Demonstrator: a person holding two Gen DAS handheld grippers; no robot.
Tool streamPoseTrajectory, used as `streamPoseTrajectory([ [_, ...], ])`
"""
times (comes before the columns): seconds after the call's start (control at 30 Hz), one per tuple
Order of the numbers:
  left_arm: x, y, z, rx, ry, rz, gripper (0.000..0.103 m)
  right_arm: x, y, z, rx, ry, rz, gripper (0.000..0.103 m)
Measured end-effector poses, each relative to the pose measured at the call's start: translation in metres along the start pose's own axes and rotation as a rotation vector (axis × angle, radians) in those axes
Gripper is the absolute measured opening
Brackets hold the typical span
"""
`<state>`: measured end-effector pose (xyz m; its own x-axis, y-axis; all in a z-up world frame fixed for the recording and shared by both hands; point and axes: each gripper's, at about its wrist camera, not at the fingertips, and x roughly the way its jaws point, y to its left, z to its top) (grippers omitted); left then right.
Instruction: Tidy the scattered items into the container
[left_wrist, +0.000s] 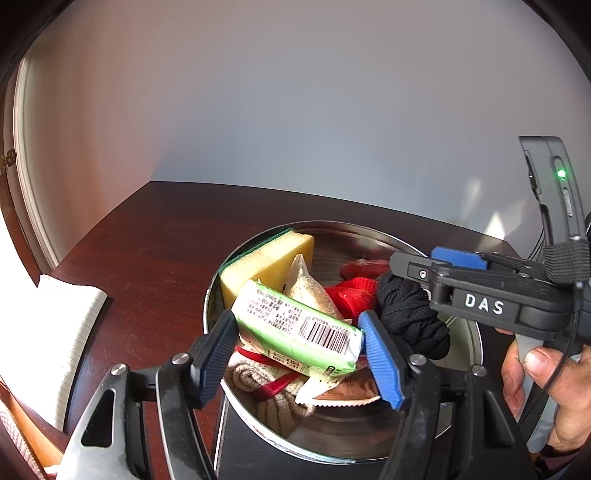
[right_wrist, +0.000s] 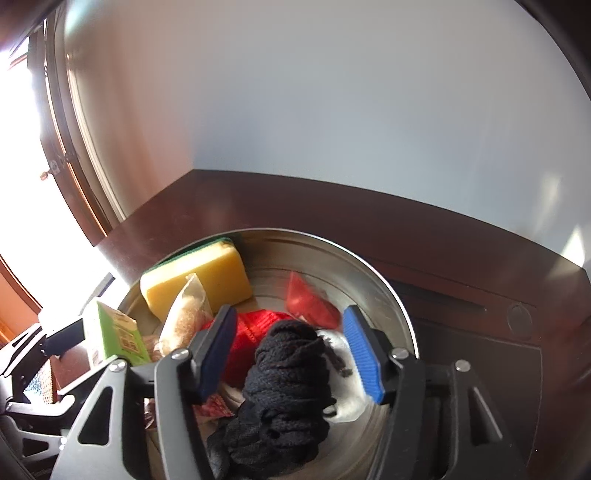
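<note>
the round tin sits on the bench at lower centre; inside it, sponge upper left, boxed packet in front, black yarn bundle right, notepad far left.

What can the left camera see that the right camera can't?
Only the left camera shows the person's hand, the white notebook on the table, the beige rope with its red strap, and the barcode on the green packet.

Only the right camera shows the slot and round button on the dark surface beside the bowl.

Both show the metal bowl, yellow sponge, red cloth, black cord bundle, the green packet and the wall.
</note>
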<state>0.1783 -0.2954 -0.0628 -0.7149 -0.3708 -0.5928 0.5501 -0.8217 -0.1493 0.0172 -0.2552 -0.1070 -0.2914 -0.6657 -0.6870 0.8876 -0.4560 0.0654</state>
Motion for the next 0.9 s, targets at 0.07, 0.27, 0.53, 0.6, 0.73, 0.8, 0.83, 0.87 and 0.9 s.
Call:
streamPoseTrajectory([
  [0.07,-0.004,-0.004,0.001,0.015,-0.015,0.001,0.074,-0.004,0.001,-0.001,-0.005,-0.014,-0.005,0.067],
  [0.27,-0.012,-0.014,0.004,0.038,-0.043,0.013,0.080,-0.021,-0.011,-0.009,0.036,-0.054,-0.008,0.073],
  [0.53,-0.019,-0.017,0.000,0.044,-0.042,0.047,0.080,-0.059,-0.027,-0.029,0.084,-0.106,-0.030,0.084],
  [0.6,-0.021,-0.017,-0.003,0.050,-0.036,0.071,0.081,-0.068,-0.027,-0.038,0.095,-0.115,-0.024,0.085],
  [0.73,-0.025,-0.018,-0.008,0.058,-0.031,0.125,0.091,-0.081,-0.022,-0.055,0.114,-0.128,0.000,0.090],
  [0.8,-0.028,-0.020,-0.009,0.067,-0.036,0.157,0.092,-0.084,-0.018,-0.060,0.109,-0.123,0.009,0.090],
  [0.83,-0.029,-0.020,-0.010,0.070,-0.033,0.171,0.094,-0.085,-0.017,-0.062,0.107,-0.123,0.013,0.090],
  [0.87,-0.030,-0.021,-0.010,0.073,-0.031,0.184,0.096,-0.086,-0.015,-0.064,0.107,-0.121,0.016,0.090],
  [0.9,-0.033,-0.021,-0.012,0.075,-0.033,0.189,0.097,-0.086,-0.013,-0.066,0.107,-0.119,0.017,0.090],
])
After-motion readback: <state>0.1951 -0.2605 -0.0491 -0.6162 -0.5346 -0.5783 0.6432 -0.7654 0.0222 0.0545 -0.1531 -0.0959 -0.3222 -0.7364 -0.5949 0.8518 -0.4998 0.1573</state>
